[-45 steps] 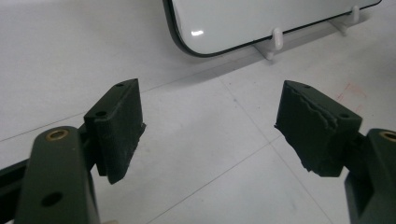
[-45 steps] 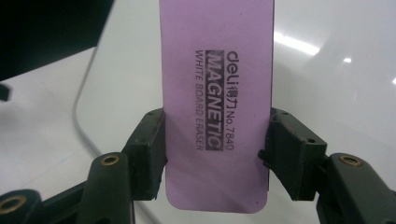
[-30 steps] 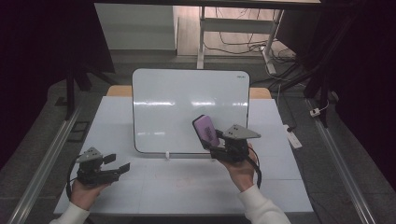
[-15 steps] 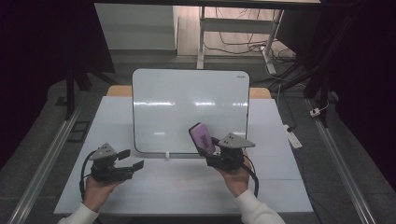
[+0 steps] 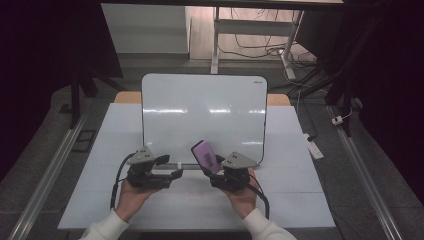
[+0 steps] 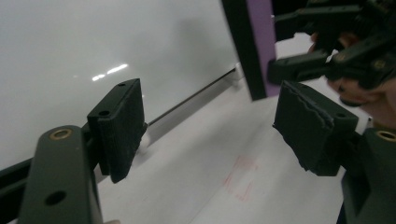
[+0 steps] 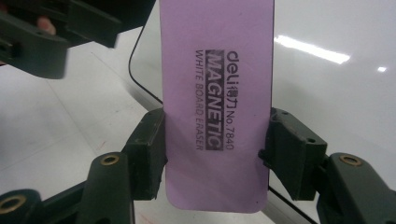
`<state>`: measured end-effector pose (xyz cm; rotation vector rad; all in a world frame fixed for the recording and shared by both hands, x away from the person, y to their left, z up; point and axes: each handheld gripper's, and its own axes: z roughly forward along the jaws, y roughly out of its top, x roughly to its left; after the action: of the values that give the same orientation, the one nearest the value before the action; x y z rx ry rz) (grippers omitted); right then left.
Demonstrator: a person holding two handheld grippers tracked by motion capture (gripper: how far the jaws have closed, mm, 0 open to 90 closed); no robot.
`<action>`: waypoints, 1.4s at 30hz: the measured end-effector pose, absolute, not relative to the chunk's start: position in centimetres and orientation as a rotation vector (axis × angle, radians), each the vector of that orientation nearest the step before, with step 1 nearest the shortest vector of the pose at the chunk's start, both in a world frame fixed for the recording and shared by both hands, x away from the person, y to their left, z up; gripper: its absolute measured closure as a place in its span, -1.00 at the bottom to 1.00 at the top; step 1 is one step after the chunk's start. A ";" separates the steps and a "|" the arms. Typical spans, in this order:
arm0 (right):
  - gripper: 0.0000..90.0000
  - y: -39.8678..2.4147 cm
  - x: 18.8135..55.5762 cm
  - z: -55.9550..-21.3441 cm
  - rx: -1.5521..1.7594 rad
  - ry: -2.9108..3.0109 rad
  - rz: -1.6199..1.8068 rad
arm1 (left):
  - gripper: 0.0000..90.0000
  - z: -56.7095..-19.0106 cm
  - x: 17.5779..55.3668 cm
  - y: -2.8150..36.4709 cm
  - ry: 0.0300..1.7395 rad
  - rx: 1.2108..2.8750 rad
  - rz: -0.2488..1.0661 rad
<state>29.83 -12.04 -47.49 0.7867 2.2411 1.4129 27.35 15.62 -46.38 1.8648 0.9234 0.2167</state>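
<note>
A white whiteboard (image 5: 202,115) lies flat on the white table (image 5: 120,130). My right gripper (image 5: 212,170) is shut on a purple magnetic whiteboard eraser (image 5: 204,154), which stands tilted just above the board's near edge. In the right gripper view the pads (image 7: 152,149) press on both long sides of the eraser (image 7: 215,84), printed face towards the camera. My left gripper (image 5: 171,166) is open with nothing between its jaws, close to the left of the eraser. The left gripper view has the pads (image 6: 119,126) wide apart over the table, with the eraser (image 6: 259,46) ahead.
A faint red smudge (image 6: 240,179) marks the table in front of the left gripper. On the floor to the right lies a white power strip (image 5: 314,146). Metal rails (image 5: 45,175) run along both sides of the table. Desk legs and cables (image 5: 250,45) stand behind it.
The left gripper has moved right, from the table's left part to beside the eraser. The right gripper has come down and slightly left with the eraser in it.
</note>
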 end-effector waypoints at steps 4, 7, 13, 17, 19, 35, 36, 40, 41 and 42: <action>-0.08 -11.8 29.8 -47.8 0.796 2.242 1.412 | -0.41 -46.4 28.0 14.7 0.911 1.851 0.184; -0.08 -11.7 29.8 -48.1 0.801 2.238 1.420 | -0.37 -46.3 28.4 14.2 0.907 1.835 0.169; -0.08 -11.1 29.2 -48.3 0.783 2.220 1.447 | -0.26 -46.4 29.0 13.1 0.892 1.811 0.155; -0.09 -10.6 28.8 -48.3 0.763 2.202 1.466 | -0.06 -46.4 29.1 12.6 0.883 1.794 0.142; -0.09 -10.5 28.6 -48.3 0.760 2.187 1.485 | 0.13 -46.4 29.1 12.5 0.882 1.784 0.151; -0.26 -11.5 28.9 -48.3 0.809 2.215 1.579 | 0.39 -44.8 28.4 14.8 0.913 1.762 0.262; -0.26 -11.9 28.9 -48.1 0.811 2.207 1.573 | 0.39 -44.7 28.4 15.1 0.921 1.764 0.277; -0.25 -14.1 29.3 -47.9 0.823 2.197 1.521 | 0.39 -44.4 28.3 16.2 0.943 1.776 0.308; -0.24 -14.8 29.4 -47.9 0.833 2.194 1.498 | 0.39 -44.4 28.3 16.5 0.947 1.778 0.310; -0.21 -15.6 29.5 -48.0 0.842 2.193 1.485 | 0.39 -44.4 28.3 16.7 0.952 1.779 0.310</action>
<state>29.52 -15.62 -48.02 0.8423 2.1928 1.4850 28.32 16.73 -44.38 1.7790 0.9520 0.3096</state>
